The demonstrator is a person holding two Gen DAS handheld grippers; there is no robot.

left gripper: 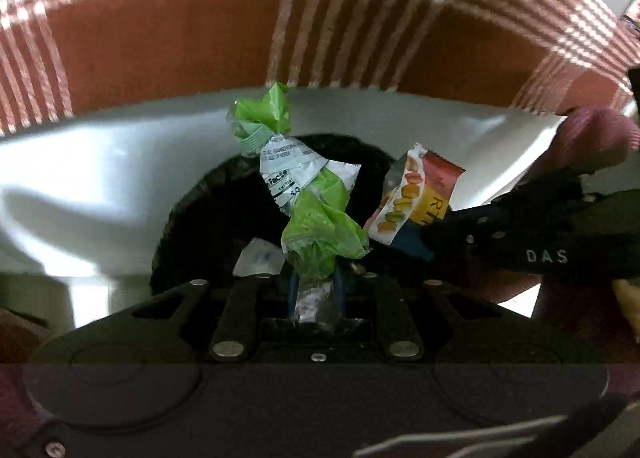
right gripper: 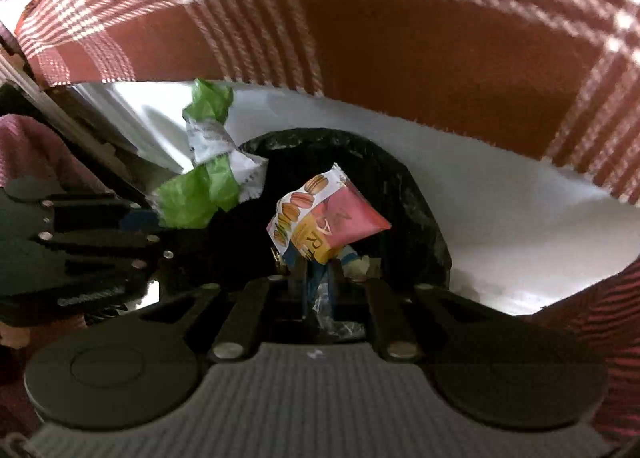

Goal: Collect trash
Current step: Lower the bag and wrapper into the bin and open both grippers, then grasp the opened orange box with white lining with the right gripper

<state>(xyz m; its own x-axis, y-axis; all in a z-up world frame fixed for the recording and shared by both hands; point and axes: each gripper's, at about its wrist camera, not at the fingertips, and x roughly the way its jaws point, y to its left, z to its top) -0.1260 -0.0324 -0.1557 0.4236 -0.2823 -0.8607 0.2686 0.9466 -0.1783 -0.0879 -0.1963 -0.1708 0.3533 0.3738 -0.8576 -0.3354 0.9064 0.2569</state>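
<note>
My left gripper (left gripper: pixel 316 290) is shut on a crumpled green and white wrapper (left gripper: pixel 312 217), which sticks up over the mouth of a bin lined with a black bag (left gripper: pixel 192 201). My right gripper (right gripper: pixel 318 278) is shut on a pink and yellow macaron wrapper (right gripper: pixel 320 217), held above the same black-lined bin (right gripper: pixel 404 185). In the left wrist view the macaron wrapper (left gripper: pixel 416 193) and the right gripper (left gripper: pixel 424 242) come in from the right. The green wrapper (right gripper: pixel 200 193) and the left gripper (right gripper: pixel 160 230) show at the left of the right wrist view. Some scraps lie inside the bin.
A red and white checked cloth (left gripper: pixel 320 17) hangs over the edge behind the bin. White floor (left gripper: pixel 80 185) surrounds the bin. A person's pink sleeve (left gripper: pixel 596 133) shows at the right, and in the right wrist view a pink sleeve (right gripper: pixel 32 149) at the left.
</note>
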